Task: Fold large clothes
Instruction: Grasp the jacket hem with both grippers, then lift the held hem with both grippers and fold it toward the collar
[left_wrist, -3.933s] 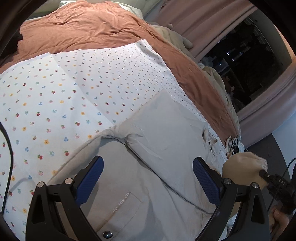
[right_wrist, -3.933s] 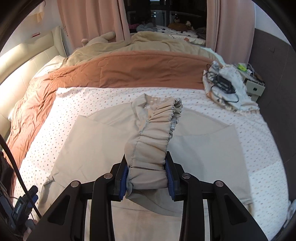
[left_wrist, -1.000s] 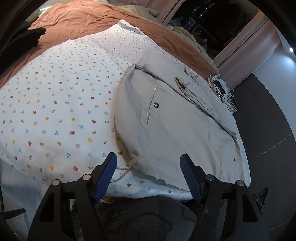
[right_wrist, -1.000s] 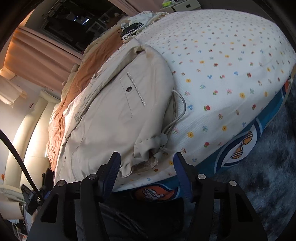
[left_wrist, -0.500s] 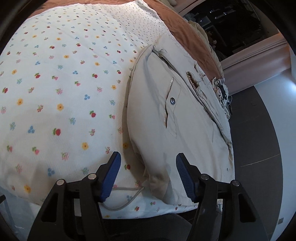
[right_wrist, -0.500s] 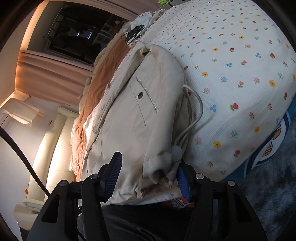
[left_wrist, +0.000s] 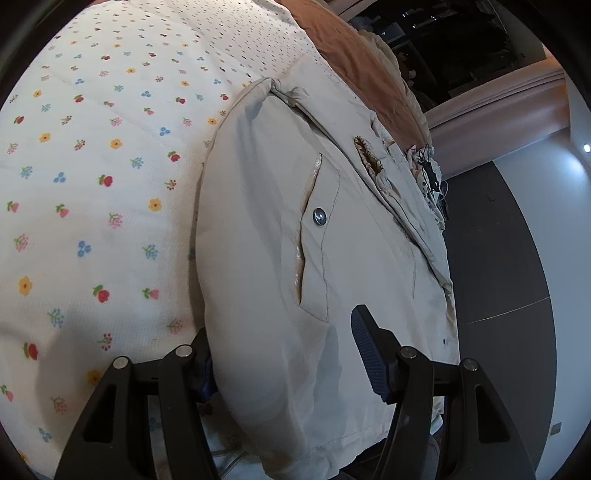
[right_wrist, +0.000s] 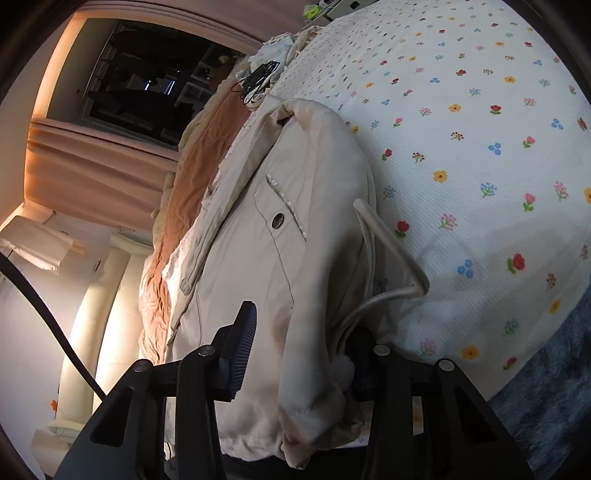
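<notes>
One bed (left_wrist: 92, 221) fills both views, w/ a white flower-print sheet; a rust quilt (left_wrist: 354, 62) lies bunched toward its far side, w/ pink curtains (right_wrist: 92, 173) and a dark window (right_wrist: 147, 74) beyond. Grey floor (left_wrist: 509, 258) runs along one side in the left view; a dark shaggy rug (right_wrist: 546, 387) sits below the near edge in the right view. Sheet is bare and open on both outer sides of the jacket (left_wrist: 280, 258).

Jacket: beige, padded, spread across the bed's near part, hem at the near edge. Folded sleeves run along its far part, gathered cuff showing. Two flap pockets, each w/ a metal snap (left_wrist: 319, 216). A pale drawcord (right_wrist: 391, 258) loops out from the hem corner onto the sheet.

Left gripper (left_wrist: 280, 354): jaws apart, straddling the hem corner; right pad clear of the cloth, left pad hidden behind it. Right gripper (right_wrist: 295, 354): jaws have just been closing, the bunched hem corner and cord between them; left pad not yet on the cloth.
</notes>
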